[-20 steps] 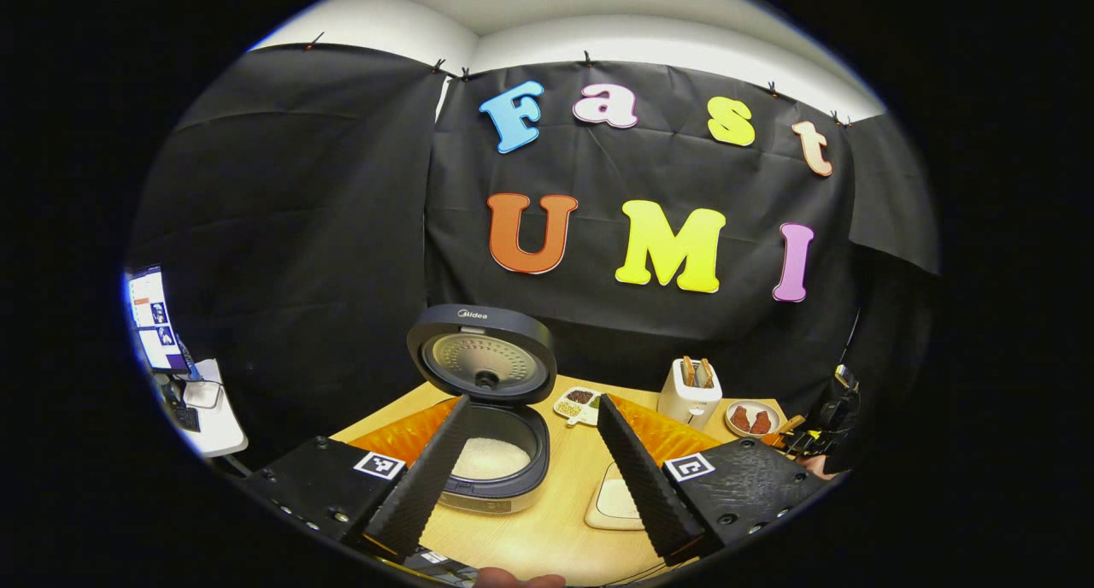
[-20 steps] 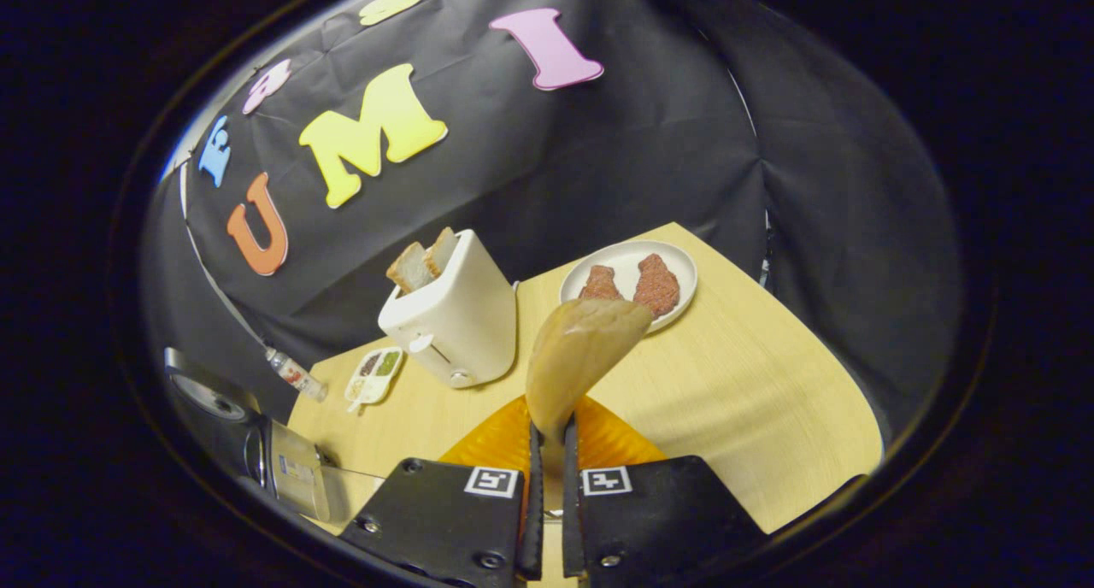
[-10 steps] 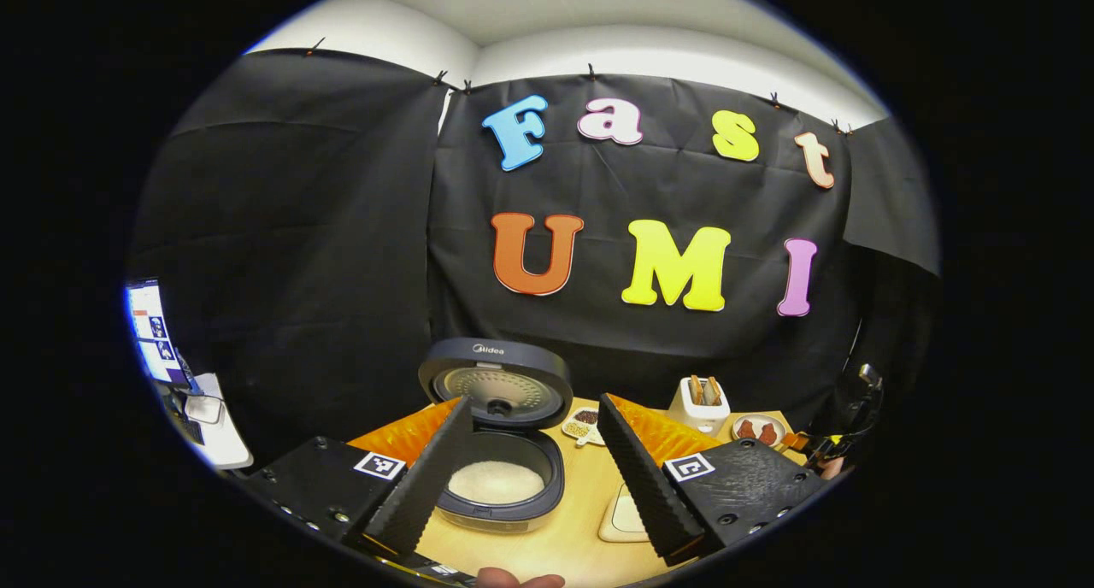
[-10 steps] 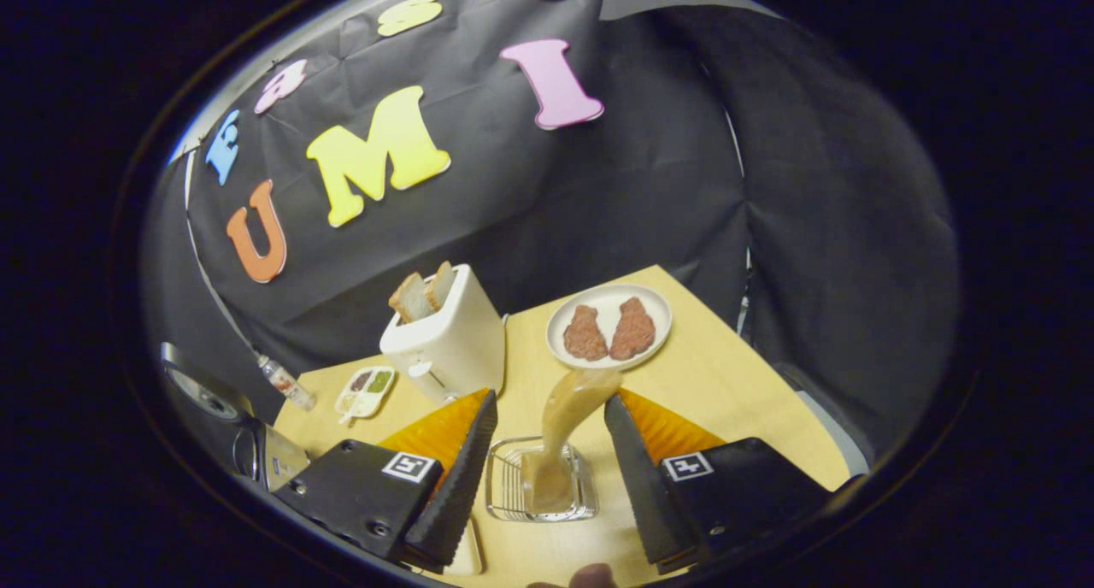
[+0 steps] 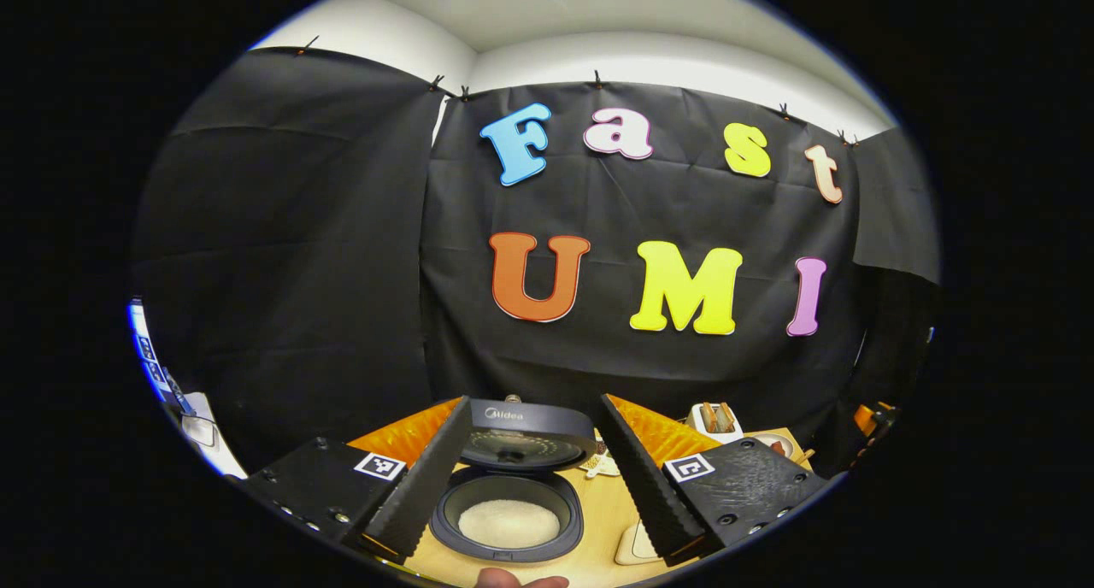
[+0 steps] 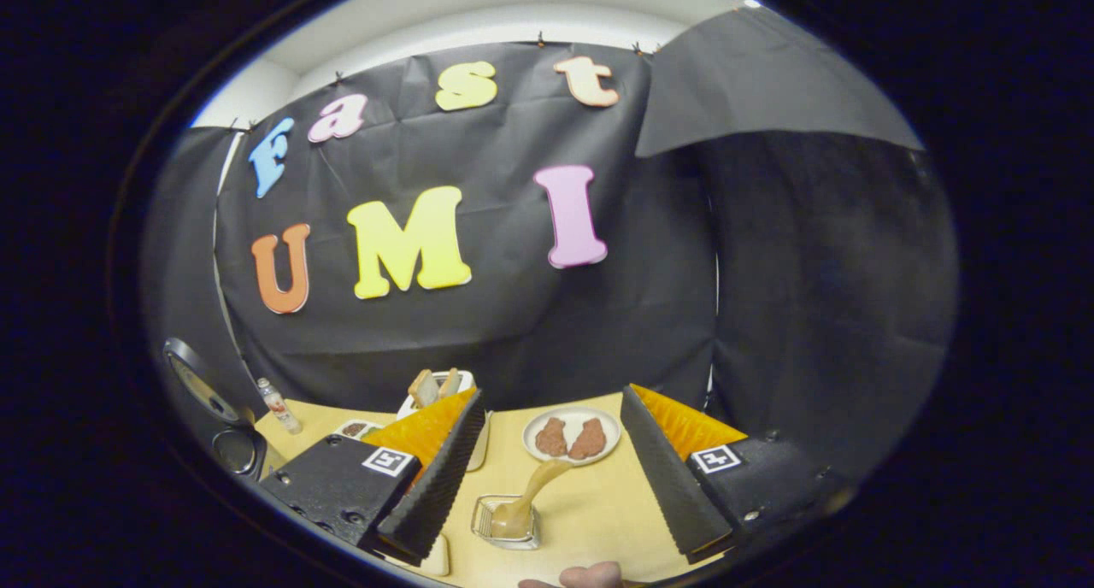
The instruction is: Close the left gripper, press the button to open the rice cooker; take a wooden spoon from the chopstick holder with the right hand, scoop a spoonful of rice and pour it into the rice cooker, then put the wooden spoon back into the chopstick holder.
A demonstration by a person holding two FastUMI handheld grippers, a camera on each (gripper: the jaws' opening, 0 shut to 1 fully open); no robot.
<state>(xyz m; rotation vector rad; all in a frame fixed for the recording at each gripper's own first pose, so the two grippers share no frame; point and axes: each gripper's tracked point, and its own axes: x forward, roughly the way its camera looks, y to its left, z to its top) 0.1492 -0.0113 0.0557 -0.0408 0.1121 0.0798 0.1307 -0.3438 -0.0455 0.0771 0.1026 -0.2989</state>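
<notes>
Right gripper (image 6: 547, 477) has let go and pulled back wide open, wooden spoon (image 6: 534, 496) back in chopstick holder (image 6: 504, 520) near desk front edge, left gripper (image 5: 534, 477) open and empty over open rice cooker (image 5: 508, 520), task looks done.

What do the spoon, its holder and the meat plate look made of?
Spoon: wood, by its pale tan matte grain-less look, probably. Holder: thin shiny metal wire, open mesh. Plate: smooth white, ceramic or plastic; I cannot tell which.
</notes>
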